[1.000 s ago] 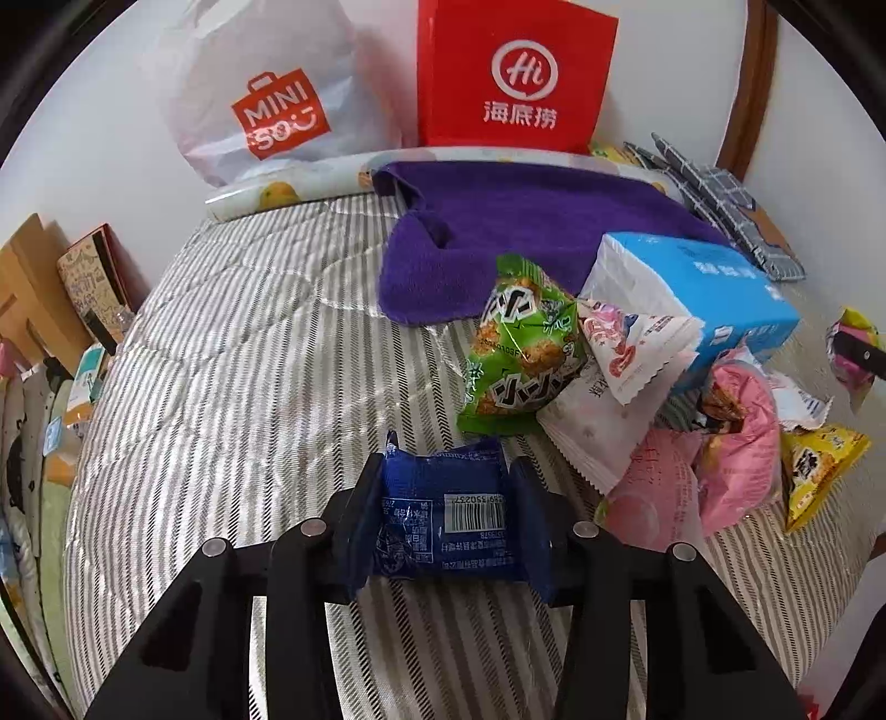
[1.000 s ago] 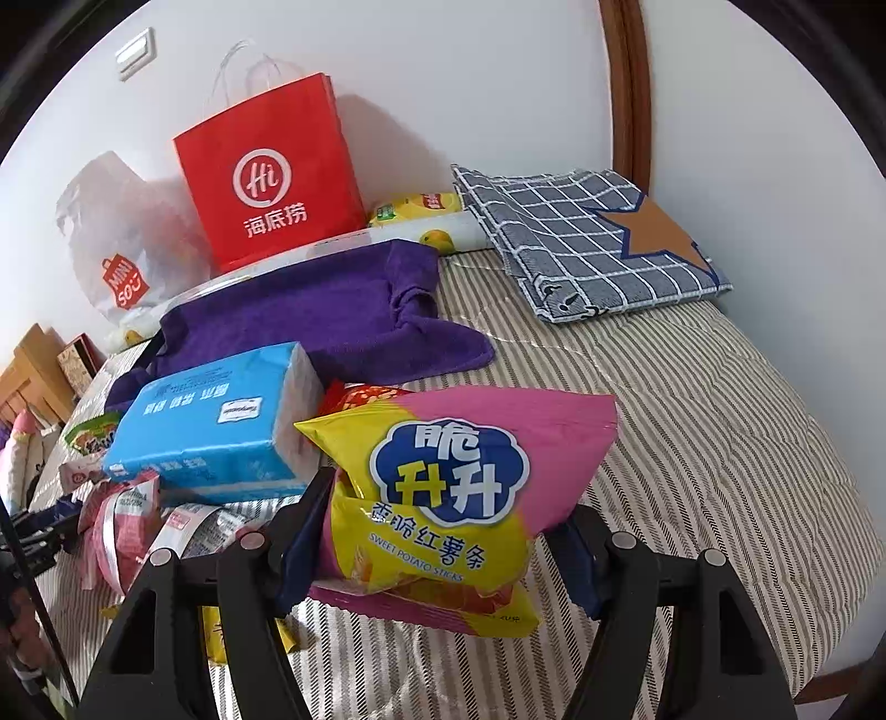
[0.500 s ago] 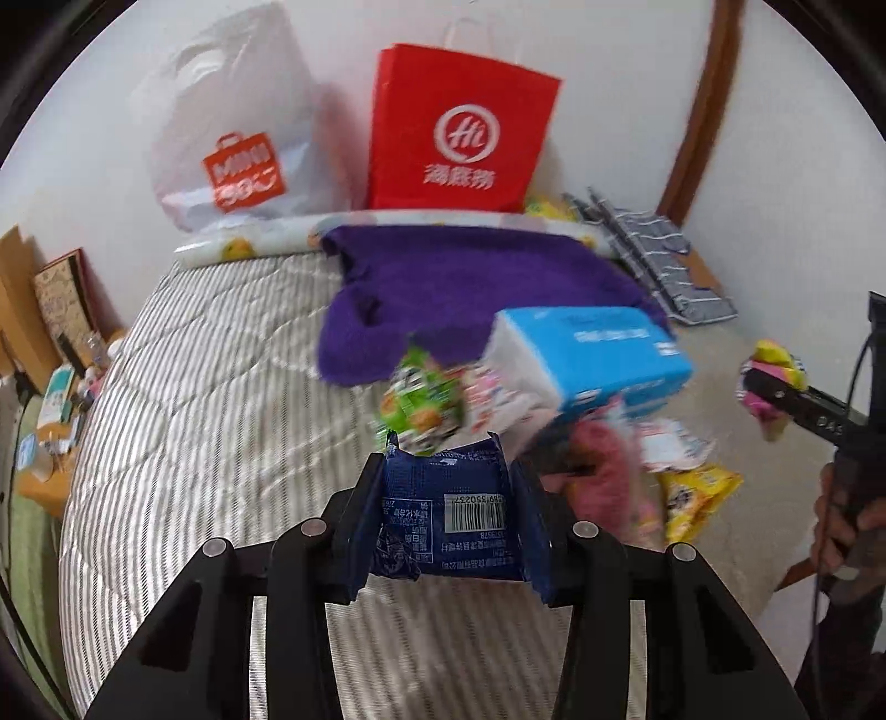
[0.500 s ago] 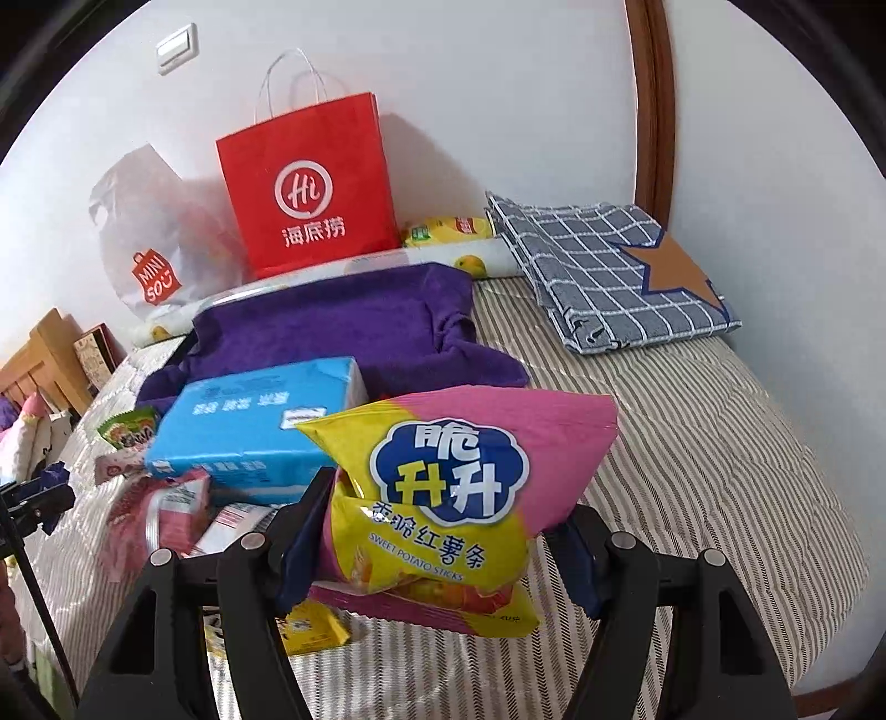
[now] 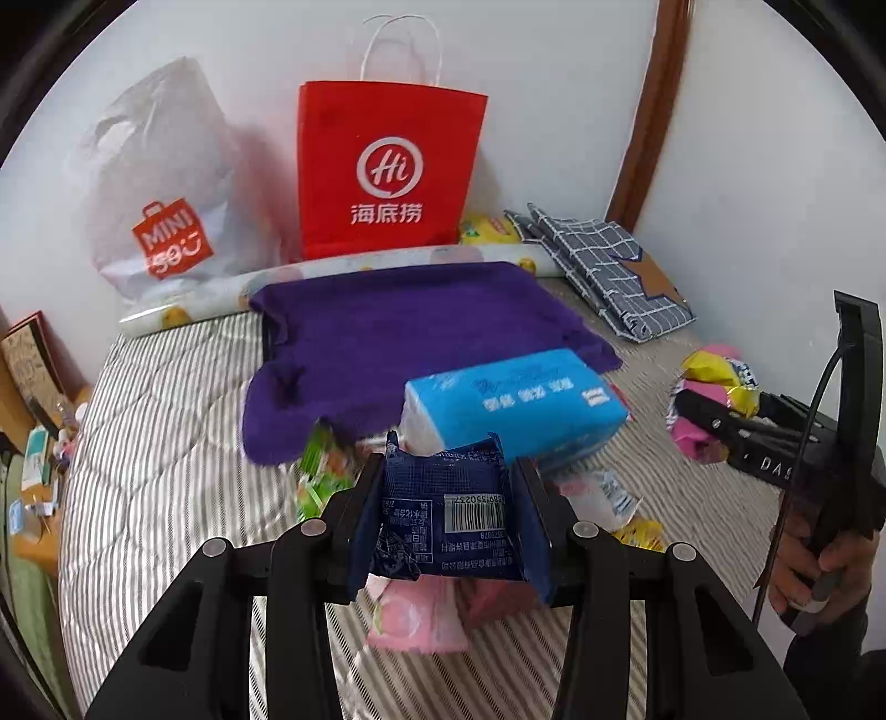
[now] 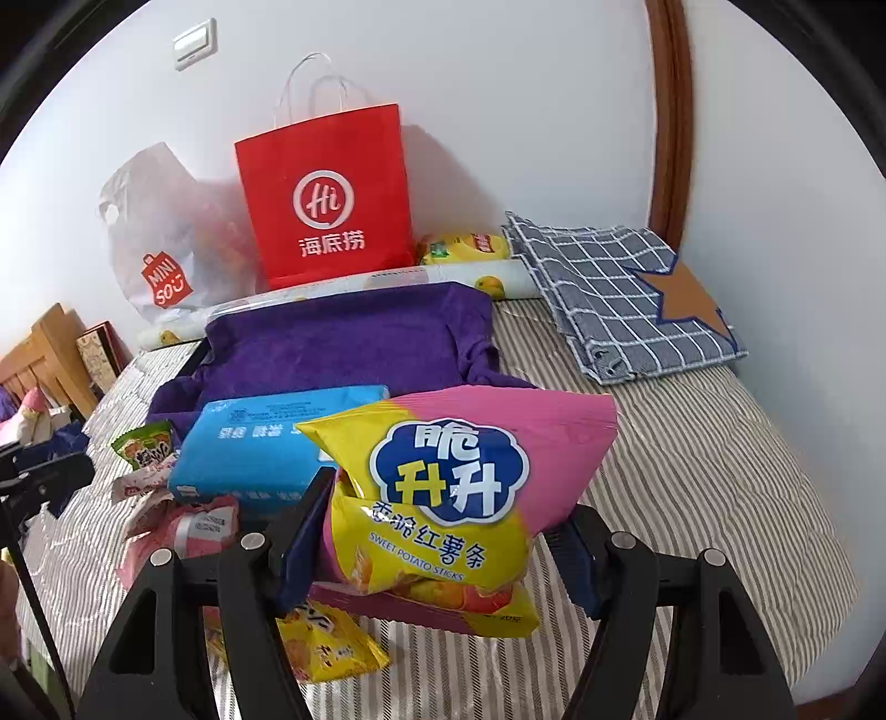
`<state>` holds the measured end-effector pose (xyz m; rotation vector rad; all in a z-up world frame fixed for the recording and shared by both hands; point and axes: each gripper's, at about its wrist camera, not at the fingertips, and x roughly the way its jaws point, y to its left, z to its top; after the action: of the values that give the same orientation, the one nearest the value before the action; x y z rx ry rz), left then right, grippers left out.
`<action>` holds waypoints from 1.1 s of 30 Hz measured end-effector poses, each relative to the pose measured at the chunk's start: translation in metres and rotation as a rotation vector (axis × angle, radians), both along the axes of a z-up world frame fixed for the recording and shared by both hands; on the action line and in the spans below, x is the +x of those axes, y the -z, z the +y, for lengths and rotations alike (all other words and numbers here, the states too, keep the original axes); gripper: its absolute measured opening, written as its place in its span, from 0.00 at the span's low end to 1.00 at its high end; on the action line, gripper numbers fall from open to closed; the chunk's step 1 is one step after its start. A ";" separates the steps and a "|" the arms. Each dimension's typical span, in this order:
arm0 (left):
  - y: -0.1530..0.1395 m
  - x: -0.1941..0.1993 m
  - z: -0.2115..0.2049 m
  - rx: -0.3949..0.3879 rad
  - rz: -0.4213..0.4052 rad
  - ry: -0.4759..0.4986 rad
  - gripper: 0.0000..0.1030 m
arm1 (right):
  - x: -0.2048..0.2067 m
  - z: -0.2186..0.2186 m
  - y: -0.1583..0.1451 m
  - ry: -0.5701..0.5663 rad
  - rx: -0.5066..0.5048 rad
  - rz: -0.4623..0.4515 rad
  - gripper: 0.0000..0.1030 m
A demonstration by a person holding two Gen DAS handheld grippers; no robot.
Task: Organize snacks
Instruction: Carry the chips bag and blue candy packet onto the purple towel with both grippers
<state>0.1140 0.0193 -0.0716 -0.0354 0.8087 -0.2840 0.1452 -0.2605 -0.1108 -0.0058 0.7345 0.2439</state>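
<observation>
Right gripper point(image 6: 443, 531) clamped on sweet potato sticks bag point(image 6: 465, 487).
Bag held above striped bed point(image 6: 692, 471); blue tissue pack point(image 6: 266, 443) just behind, red paper bag point(image 6: 326, 194) at wall.

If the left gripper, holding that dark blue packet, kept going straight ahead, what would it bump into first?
Probably the blue tissue pack just beyond the left gripper and its blue packet; depth is uncertain.

White walls point(image 6: 554, 111) meet at a corner with a brown wooden trim point(image 6: 670, 138). A light switch point(image 6: 195, 43) sits high up. The bed point(image 6: 692, 471) wears striped bedding; wooden furniture point(image 6: 50, 354) stands beside it.
</observation>
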 end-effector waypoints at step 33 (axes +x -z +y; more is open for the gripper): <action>-0.051 0.173 0.014 -0.034 0.016 -0.050 0.43 | 0.157 0.042 -0.059 -0.055 0.022 -0.119 0.67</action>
<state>0.2867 0.0338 -0.0209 -0.0895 0.8174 -0.2503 0.3022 -0.2182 -0.0518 -0.0193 0.6134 0.3014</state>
